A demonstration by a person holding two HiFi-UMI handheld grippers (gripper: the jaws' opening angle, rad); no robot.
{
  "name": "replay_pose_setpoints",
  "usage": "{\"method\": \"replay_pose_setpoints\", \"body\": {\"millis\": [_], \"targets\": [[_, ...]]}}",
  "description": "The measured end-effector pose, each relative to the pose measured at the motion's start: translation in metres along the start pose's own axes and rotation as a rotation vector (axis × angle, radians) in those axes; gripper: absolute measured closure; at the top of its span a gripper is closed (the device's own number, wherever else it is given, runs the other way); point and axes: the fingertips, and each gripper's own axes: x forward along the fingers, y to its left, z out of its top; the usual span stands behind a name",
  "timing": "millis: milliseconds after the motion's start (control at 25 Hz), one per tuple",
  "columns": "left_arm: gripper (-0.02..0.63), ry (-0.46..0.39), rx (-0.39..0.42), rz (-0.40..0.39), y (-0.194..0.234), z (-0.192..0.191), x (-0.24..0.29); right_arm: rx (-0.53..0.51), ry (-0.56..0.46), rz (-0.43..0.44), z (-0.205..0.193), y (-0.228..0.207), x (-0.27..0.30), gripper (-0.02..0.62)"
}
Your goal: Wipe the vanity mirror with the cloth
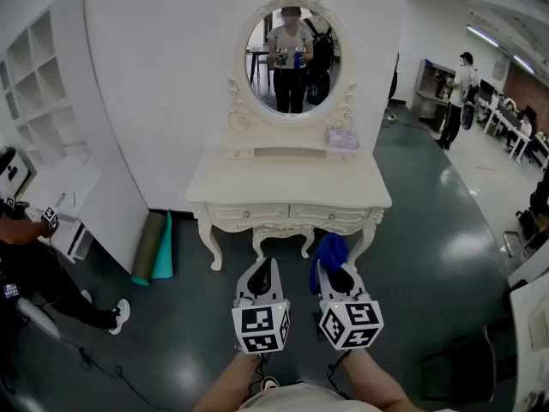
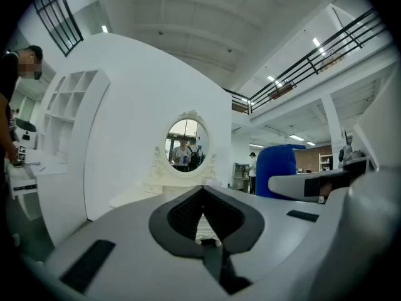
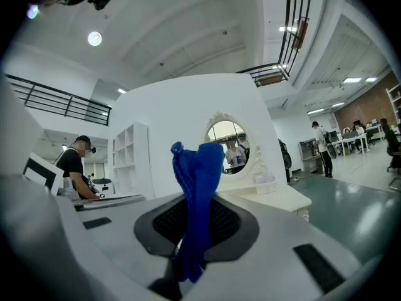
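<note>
An oval vanity mirror (image 1: 292, 57) in an ornate cream frame stands on a cream dressing table (image 1: 287, 183) against the white wall. It also shows small and far off in the left gripper view as the mirror (image 2: 185, 145) and in the right gripper view as the mirror (image 3: 226, 147). My right gripper (image 1: 333, 275) is shut on a blue cloth (image 3: 195, 193), which sticks up from between its jaws; the cloth (image 1: 329, 251) shows in the head view too. My left gripper (image 1: 262, 277) is shut and holds nothing. Both grippers hang side by side well short of the table.
A small box (image 1: 342, 139) sits on the table's right rear. White shelving (image 1: 47, 101) stands left, with rolled mats (image 1: 154, 247) leaning by the wall. A person (image 1: 39, 269) works at the left; another person (image 1: 457, 99) stands far right. Dark glossy floor (image 1: 429, 230) surrounds the table.
</note>
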Motion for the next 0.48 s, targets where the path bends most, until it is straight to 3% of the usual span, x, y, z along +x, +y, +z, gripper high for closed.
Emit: {"method": "replay_pose_setpoints", "body": {"millis": [480], "targets": [[0.601, 0.013, 0.026, -0.006, 0.019, 0.001, 0.004, 0.031, -0.002, -0.004, -0.003, 0.010, 0.015, 0.531]]}}
